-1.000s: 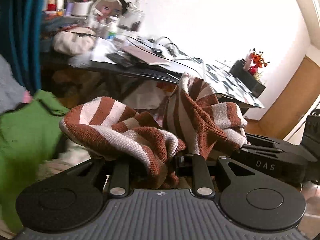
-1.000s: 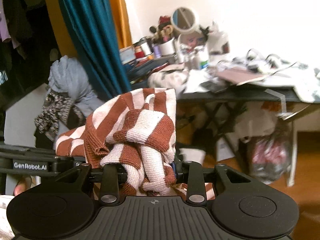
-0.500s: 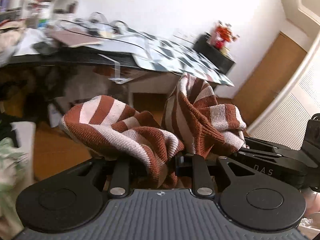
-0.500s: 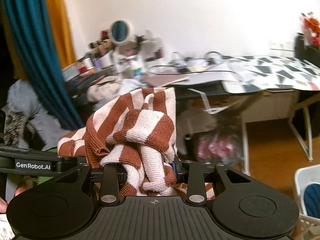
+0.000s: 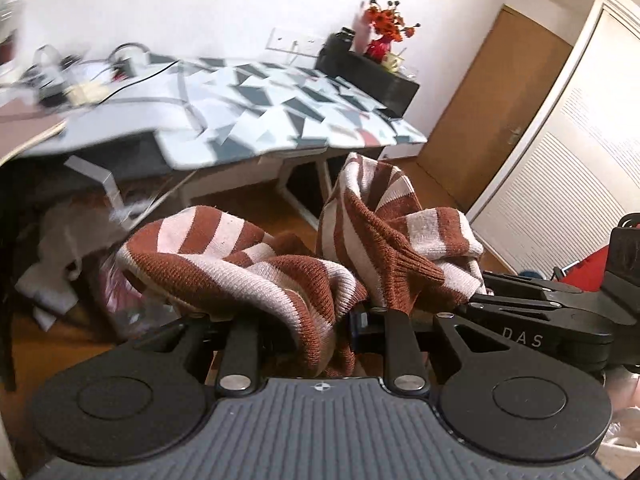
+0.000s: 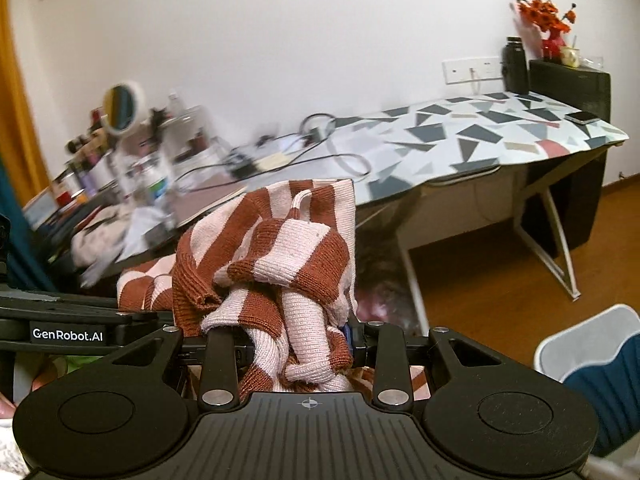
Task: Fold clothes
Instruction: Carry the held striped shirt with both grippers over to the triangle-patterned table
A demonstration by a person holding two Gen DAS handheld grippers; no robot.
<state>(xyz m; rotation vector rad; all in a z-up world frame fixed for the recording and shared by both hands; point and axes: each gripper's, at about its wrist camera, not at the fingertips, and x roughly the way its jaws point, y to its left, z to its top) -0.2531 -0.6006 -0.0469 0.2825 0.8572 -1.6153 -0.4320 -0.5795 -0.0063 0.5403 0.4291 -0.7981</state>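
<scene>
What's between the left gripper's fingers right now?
Bunched striped sweater fills the left gripper; the left wrist view shows it.

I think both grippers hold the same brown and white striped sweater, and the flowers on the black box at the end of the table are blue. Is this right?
Not quite: the flowers are red-orange, not blue, as the right wrist view shows. The rest holds: the left gripper and the right gripper are both shut on the brown and white striped sweater, and the flowers stand on the black box at the end of the table.

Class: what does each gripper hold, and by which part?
Both the left gripper and right gripper clamp bunched folds of one brown-and-white striped knit garment; which part cannot be told.
</scene>
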